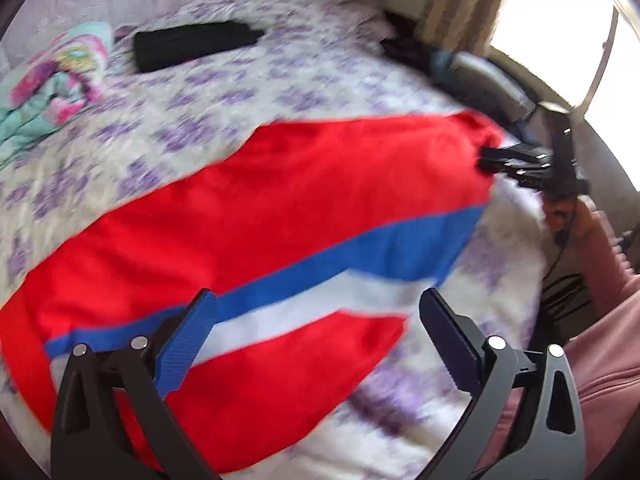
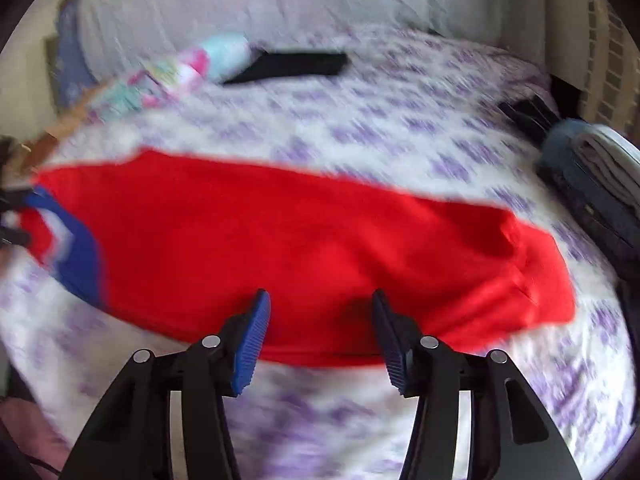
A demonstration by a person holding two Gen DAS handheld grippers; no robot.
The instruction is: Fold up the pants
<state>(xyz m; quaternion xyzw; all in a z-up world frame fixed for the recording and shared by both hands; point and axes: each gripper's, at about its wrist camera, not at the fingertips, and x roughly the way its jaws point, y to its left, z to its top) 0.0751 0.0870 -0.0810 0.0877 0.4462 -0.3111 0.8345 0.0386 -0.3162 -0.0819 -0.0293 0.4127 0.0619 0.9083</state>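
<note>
I stood over a bed [image 1: 248, 92] spread with purple-flowered linen; daylight glared through the window [image 1: 560, 32] beside a beige curtain [image 1: 460, 4].

Both wrist views angled down, close over bed [image 1: 248, 80], sharing red pants [image 1: 280, 200].

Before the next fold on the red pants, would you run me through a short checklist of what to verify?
1. Left gripper open, nothing between its fingers: ok.
2. Right gripper open above the near edge of the red pants: ok.
3. Right gripper free of the cloth: cannot tell; in the left wrist view its tips sit at the pants' end.
4. Pants lying flat on the floral bedspread: not ok, one end is bunched.
5. Folded black garment clear of the pants: ok.
6. Views sharp enough to judge edges: not ok, both blurred.
</note>
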